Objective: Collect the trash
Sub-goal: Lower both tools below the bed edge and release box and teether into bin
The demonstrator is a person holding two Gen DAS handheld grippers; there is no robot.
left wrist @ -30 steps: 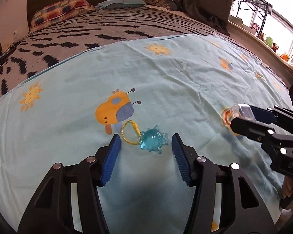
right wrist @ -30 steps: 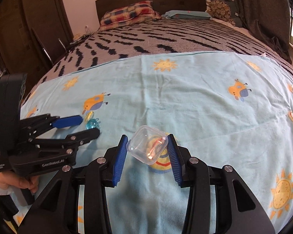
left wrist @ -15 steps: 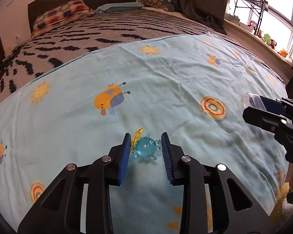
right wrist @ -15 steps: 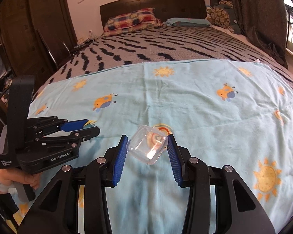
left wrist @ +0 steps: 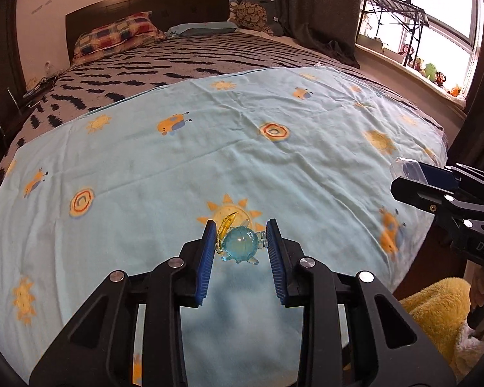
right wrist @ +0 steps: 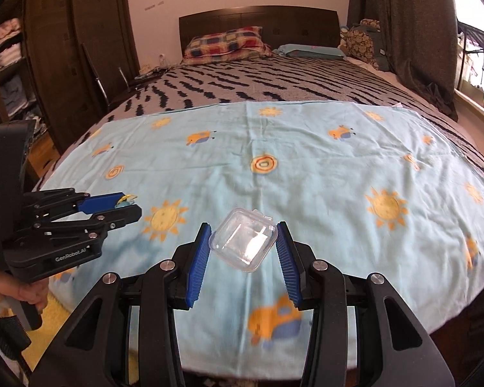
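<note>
translucent blue plastic, shaped like a small turtle charm [left wrist: 241, 244] with a yellow loop [left wrist: 226, 225] at its left side, sits clamped between the ribbed blue pads [left wrist: 206, 262] of the left gripper [left wrist: 241, 242], lifted above the pale blue sheet [left wrist: 184, 174] near its front edge, over a printed sun. the same charm shows only as a sliver of blue and yellow at the tips of the left gripper [right wrist: 126, 204] in the right wrist view, where that tool sits at the left, held by a hand [right wrist: 19, 293] at the frame edge. the right gripper [right wrist: 243, 242] is closed on a clear plastic box [right wrist: 243, 243], a small square case with rounded corners, tilted between its blue pads [right wrist: 198, 267] and held above the sheet near the foot of the bed. from the left wrist camera the right gripper [left wrist: 409, 177] comes in from the right edge, with the clear box [left wrist: 406, 169] visible at its tips. the sheet is printed with suns, orange cartoon creatures and ringed circles, and is spread over a grey blanket with black zigzag marks [right wrist: 274, 80]. a checked pillow [right wrist: 226, 43] lies against the dark headboard [right wrist: 258, 21]. something yellow and fluffy [left wrist: 435, 316] lies low beside the bed at the right of the left wrist view.
</note>
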